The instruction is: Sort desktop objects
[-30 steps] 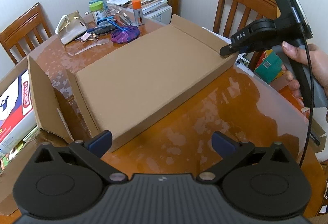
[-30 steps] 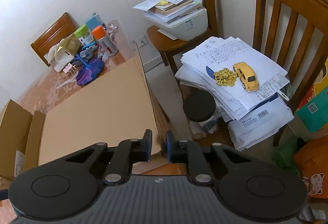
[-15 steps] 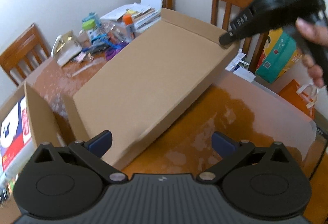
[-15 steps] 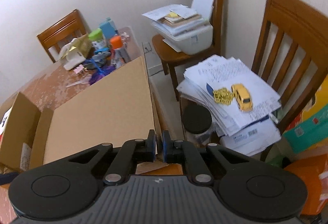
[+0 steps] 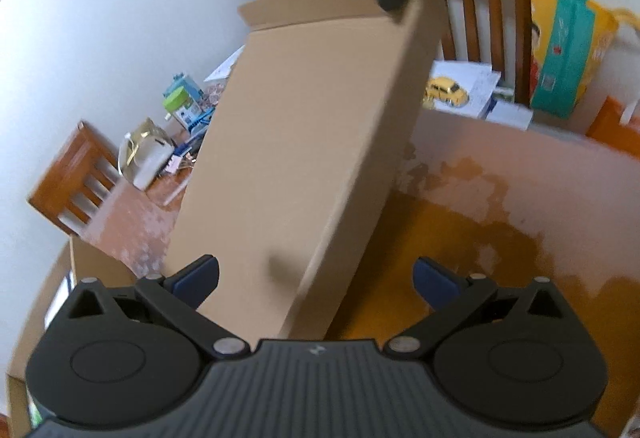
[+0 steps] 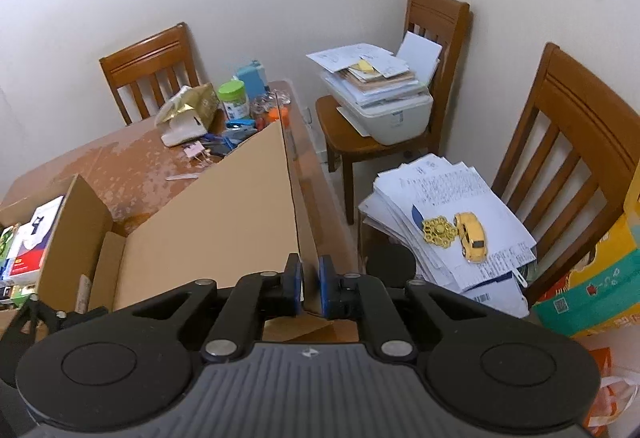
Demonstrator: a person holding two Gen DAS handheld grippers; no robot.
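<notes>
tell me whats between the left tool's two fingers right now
The near end of the tilted cardboard box and bare table. The left tool is open, clamping nothing, as the left wrist view shows.

1. A flat, plain brown cardboard box (image 5: 304, 141) stands tilted steeply, its far end raised high and its near end low by the wooden table (image 5: 480, 222).
2. A narrow flap sticks out at its raised far edge.
3. One long edge of the box is pinched between the two fingers of the right gripper (image 6: 310, 288).
</notes>
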